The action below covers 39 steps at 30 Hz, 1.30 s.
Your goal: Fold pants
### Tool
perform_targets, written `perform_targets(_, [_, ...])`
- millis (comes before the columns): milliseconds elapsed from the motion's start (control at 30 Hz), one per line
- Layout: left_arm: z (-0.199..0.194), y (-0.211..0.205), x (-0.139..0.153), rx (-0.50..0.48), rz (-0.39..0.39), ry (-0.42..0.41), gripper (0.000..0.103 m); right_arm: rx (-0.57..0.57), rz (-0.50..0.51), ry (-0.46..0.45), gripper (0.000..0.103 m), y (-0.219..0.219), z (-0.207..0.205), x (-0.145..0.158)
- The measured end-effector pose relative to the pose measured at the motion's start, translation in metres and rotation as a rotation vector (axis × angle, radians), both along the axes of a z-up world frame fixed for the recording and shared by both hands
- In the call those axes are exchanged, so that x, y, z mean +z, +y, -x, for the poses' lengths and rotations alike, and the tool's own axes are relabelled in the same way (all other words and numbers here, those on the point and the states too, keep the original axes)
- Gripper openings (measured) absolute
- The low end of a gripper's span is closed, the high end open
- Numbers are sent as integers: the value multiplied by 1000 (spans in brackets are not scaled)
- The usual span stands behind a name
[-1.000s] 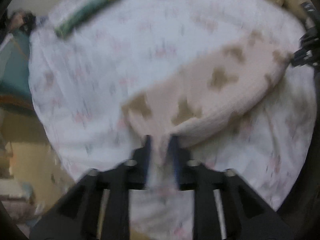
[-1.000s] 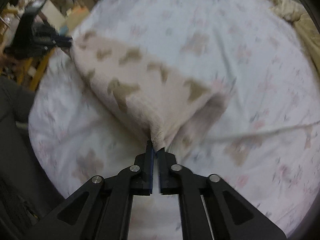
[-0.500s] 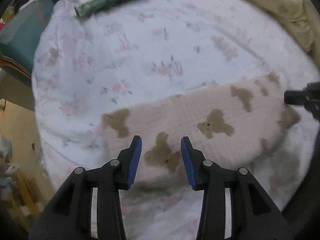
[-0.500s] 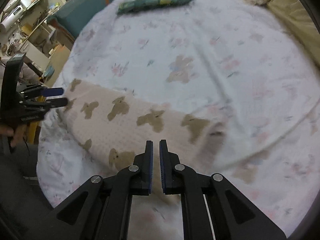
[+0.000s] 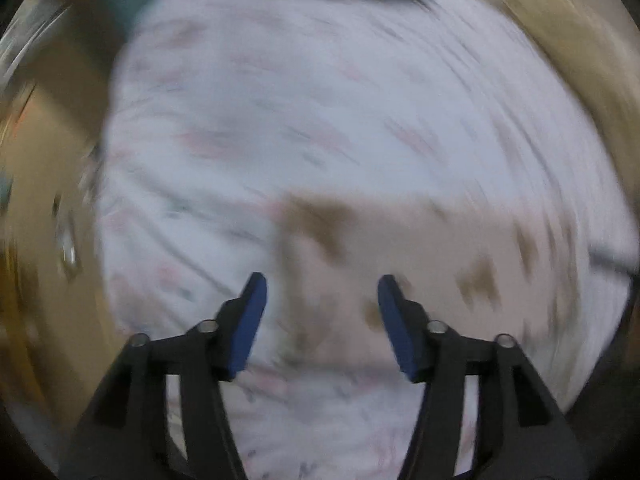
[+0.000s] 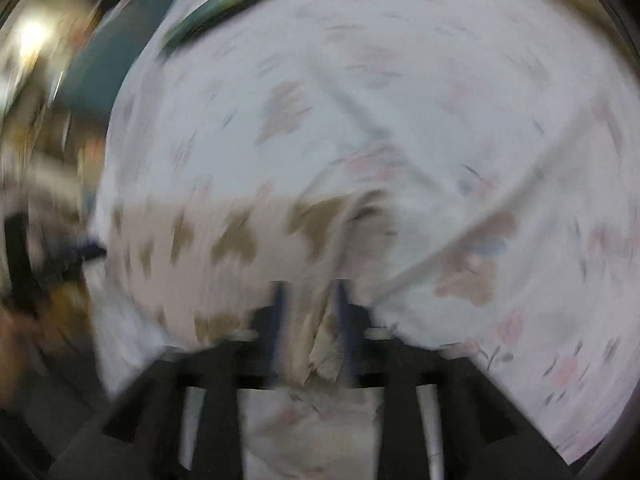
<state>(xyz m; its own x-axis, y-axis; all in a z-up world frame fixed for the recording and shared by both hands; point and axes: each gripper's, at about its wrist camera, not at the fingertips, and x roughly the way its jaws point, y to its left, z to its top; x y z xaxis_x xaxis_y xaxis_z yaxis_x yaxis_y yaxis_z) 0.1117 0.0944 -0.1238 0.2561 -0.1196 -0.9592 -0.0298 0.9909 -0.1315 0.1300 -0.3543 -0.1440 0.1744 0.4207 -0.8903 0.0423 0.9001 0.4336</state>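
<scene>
A home, most likely a bedroom. A bed covered by a white floral-print sheet (image 5: pixel 320 120) fills the centre of both views. At the upper right of the left wrist view a yellowish quilt or blanket (image 5: pixel 572 60) lies bunched along the bed's edge. A folded green patterned cloth (image 6: pixel 228 4) rests on the sheet at the upper left of the right wrist view, with a teal furnishing (image 6: pixel 96 76) beside the bed below it. Cluttered, lamp-lit household surroundings (image 6: pixel 32 40) occupy the far left, too blurred to identify.
</scene>
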Motion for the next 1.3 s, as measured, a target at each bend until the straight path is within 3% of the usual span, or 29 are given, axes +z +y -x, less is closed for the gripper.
perform_targets(100, [-13,25,-20,127,127,72,55,-79,-74,19,51,-12,-6,-12])
perform_targets(233, [-17,8,-35,55,83,83,52,-45,-24,-37,42,4,-18,-11])
perform_targets(267, [-16,-2,-40,14,62,91,40,-29,-14,-35,39,9,-21,-14])
perform_targets(300, [-16,-7,-45,-19,61,109,30,-5,4,-20,24,15,-25,-20])
perform_targets(333, [-16,-13,-49,-60,47,128,14,11,10,-8,14,18,-22,-24])
perform_targets(367, [-15,-16,-49,-88,19,129,8,34,5,15,3,21,-23,-31])
perform_targets(433, [-11,-22,-48,-121,-27,121,4,67,41,12,1,24,-22,-35])
perform_targets(533, [-12,-18,-48,-98,-1,137,3,73,122,-48,0,25,-22,-26])
perform_targets(600, [-9,-12,-46,-92,-2,135,3,35,118,-73,0,16,-24,-20])
perform_targets(700, [-2,-9,-38,-50,7,130,10,20,44,-55,7,12,-21,-17])
perform_targets(733, [1,-5,-34,-26,33,128,22,15,36,-52,8,12,-18,-14])
perform_targets(767, [2,-4,-30,-11,60,121,43,-6,51,-60,14,8,-14,-9])
perform_targets(800, [5,-2,-24,9,81,106,56,-25,34,-62,28,4,-10,-5])
perform_targets(833, [7,-2,-20,25,83,86,77,-42,9,-53,42,0,-7,-3])
perform_targets(867, [8,-2,-19,32,79,76,83,-71,-25,-30,68,-5,-4,-3])
perform_targets(900, [8,-4,-19,29,81,82,82,-93,-41,-14,74,-8,-1,-4])
perform_targets(1000, [6,-8,-32,9,108,148,82,-122,-80,67,72,-7,2,-24])
perform_targets(1067, [2,-17,-48,-10,98,209,77,-127,-156,129,65,-2,6,-40])
perform_targets(1167, [1,-24,-56,-33,81,218,74,-76,-139,168,63,13,8,-55])
perform_targets(1200, [2,-27,-55,-49,96,220,68,-55,-148,172,63,19,9,-57])
perform_targets(1233, [3,-29,-55,-69,109,221,54,-51,-145,163,63,22,11,-57])
perform_targets(1267, [4,-33,-53,-91,116,221,32,-45,-137,146,54,25,13,-56])
perform_targets(1300, [5,-36,-52,-110,133,228,20,-29,-135,134,16,30,15,-54])
